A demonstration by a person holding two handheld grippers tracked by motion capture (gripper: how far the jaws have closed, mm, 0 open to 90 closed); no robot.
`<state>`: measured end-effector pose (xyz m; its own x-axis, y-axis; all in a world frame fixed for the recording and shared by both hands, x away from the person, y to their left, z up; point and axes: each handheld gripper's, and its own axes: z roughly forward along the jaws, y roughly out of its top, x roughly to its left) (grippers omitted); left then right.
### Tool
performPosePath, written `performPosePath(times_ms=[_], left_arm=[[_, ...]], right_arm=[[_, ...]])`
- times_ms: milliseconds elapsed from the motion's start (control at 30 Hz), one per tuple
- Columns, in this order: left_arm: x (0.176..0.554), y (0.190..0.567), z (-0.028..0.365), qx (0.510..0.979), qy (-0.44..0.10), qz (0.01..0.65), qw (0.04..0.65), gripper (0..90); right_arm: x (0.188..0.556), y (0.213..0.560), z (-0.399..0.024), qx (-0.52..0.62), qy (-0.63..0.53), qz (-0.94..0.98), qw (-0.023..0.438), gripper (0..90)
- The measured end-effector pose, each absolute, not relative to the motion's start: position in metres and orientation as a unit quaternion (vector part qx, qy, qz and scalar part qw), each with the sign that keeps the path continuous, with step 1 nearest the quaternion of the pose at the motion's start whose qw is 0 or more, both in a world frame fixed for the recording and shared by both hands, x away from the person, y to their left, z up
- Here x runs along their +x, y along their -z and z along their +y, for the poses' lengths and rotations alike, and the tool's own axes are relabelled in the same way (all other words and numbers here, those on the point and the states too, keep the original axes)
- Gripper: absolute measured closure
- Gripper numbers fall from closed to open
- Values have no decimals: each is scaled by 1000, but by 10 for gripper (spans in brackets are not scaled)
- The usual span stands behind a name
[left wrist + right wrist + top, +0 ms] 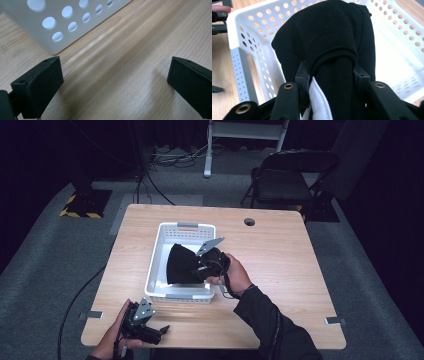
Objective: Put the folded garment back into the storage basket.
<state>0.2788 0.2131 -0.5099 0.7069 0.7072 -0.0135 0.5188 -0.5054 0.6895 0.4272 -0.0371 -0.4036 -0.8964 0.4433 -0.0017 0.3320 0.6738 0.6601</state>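
A black knit garment (181, 264) with a strip of white fabric (318, 103) hangs over the white perforated basket (157, 251) at the table's middle. My right gripper (202, 265) is shut on the garment (329, 42), whose cloth bulges out between the jaws and droops into the basket (244, 27). My left gripper (161, 330) rests low over the table near the front left edge, held in a hand, open with nothing between its fingers (40, 85). The basket's corner (60, 22) lies just ahead of it.
The wooden table (280, 265) has a cable hole (249, 222) at the back right. Beyond the table stand a black folding chair (285, 180) and a white stand (245, 135). A cable trails off the table's left side onto grey carpet.
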Motion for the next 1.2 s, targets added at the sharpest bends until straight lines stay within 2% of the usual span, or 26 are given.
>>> performPosePath(times_ms=[667, 1200], left_arm=[[279, 510, 213, 857, -137, 357, 345, 2], [279, 510, 213, 857, -137, 357, 345, 2]], right_arm=[[432, 423, -23, 215, -317, 921, 66, 598], [438, 432, -21, 211, -290, 931, 71, 562]])
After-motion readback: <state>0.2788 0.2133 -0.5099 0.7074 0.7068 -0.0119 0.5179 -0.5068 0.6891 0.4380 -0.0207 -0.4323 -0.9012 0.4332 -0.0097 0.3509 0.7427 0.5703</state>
